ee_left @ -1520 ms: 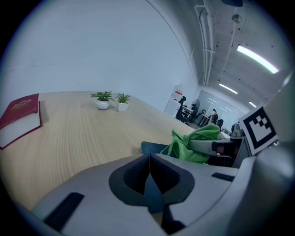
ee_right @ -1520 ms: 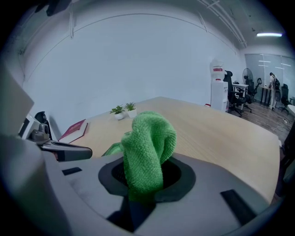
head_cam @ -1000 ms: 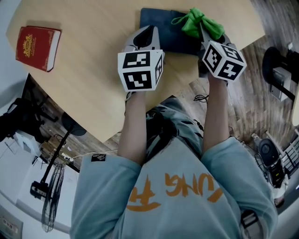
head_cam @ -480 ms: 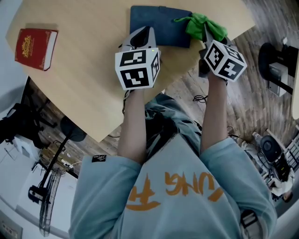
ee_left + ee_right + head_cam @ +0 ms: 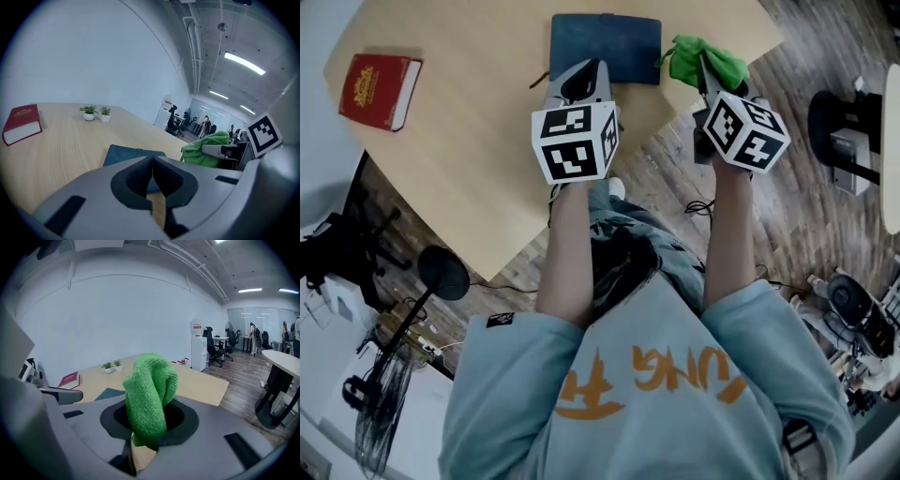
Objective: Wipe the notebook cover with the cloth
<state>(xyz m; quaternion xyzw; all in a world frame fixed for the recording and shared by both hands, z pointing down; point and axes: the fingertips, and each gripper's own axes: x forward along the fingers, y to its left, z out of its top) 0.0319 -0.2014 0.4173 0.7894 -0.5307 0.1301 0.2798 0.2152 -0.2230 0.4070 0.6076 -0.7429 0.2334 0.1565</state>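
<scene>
Now, right hand-held gripper (image 5: 143,430): jaws clamped on the green cloth (image 5: 150,390), bunched above them.
Left hand-held gripper (image 5: 152,176): jaws pressed together, nothing between them.
Notebook (image 5: 605,42): flat on the surface (image 5: 478,141), just ahead of the left hand-held gripper, left of the cloth, apart from it.

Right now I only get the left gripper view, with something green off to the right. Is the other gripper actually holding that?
Observer: Yes. The right gripper view shows the right gripper shut on the green cloth, which bunches up out of its jaws.
Operator: Is it on the blue notebook?
Observer: No. In the head view the cloth is to the right of the notebook, not over its cover.
Operator: And where is my gripper?
Observer: The head view puts the left gripper at the notebook's near edge.
</scene>
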